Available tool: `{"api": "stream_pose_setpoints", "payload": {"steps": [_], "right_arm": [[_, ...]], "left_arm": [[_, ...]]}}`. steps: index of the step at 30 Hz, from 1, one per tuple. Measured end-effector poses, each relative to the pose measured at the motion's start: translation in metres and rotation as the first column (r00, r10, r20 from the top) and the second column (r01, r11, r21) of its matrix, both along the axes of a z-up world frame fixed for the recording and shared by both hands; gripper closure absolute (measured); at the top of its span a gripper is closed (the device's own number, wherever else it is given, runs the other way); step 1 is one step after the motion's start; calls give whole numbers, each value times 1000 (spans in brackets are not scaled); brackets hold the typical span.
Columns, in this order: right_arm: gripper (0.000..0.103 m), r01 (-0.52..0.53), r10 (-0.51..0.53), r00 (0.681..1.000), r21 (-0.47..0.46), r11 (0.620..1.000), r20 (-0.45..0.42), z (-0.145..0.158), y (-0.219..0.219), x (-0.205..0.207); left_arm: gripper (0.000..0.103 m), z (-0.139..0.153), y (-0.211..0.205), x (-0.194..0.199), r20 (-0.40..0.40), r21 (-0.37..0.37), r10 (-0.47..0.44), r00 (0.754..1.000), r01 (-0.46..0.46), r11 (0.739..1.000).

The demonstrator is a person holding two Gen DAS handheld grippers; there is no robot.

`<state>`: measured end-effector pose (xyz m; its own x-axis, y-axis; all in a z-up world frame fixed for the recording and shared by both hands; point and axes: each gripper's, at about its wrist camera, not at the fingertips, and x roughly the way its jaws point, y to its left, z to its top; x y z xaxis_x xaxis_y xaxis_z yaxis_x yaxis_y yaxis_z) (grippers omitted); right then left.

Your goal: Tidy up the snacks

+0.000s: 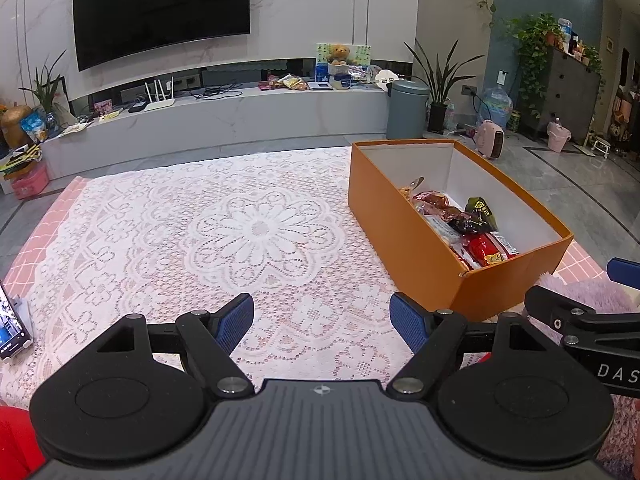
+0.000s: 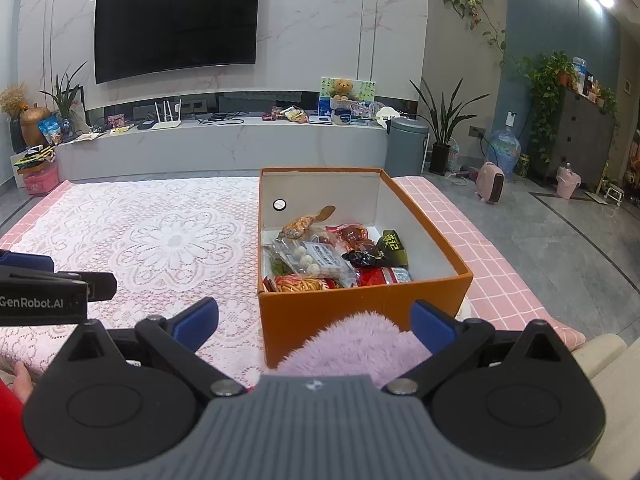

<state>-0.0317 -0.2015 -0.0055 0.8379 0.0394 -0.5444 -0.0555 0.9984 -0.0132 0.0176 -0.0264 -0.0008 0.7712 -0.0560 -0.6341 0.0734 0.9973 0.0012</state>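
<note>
While snacks [image 2: 320,260] fill the orange box [image 2: 360,308], both grippers' fingers [image 1: 236,322] [image 2: 198,322] gape empty.

Marble wall [image 2: 320,20] w/ TV [image 2: 176,24]

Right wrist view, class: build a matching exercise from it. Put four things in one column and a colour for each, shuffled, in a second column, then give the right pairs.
Things:
1. snack box
2. television
3. fluffy cloth
4. pads of the right tool

Colours:
A. blue
B. lilac
C. orange
D. black

Pairs: 1-C, 2-D, 3-B, 4-A
</note>
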Motion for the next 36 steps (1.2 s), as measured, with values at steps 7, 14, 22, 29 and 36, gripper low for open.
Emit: {"api": "stream_pose_setpoints", "payload": {"steps": [7,14,22,29,36], "right_arm": [[3,-5,5,1000,-2,1000,-1,0,0,0],[4,-4,4,1000,-3,1000,-1,1,0,0],[4,-10,10,1000,-6,1000,-5,0,1,0],[4,-15,15,1000,-10,1000,-6,0,1,1],[4,-20,20,1000,-7,1000,-14,-1,1,2]], "left_arm": [[12,1,-1,0,4,14,-5,1000,5,1000],[12,1,-2,0,1,15,-14,1000,14,1000],[13,0,-4,0,3,29,-17,1000,16,999],[13,0,-4,0,10,40,-19,1000,18,999],[14,0,-4,0,7,42,-22,1000,21,999]]}}
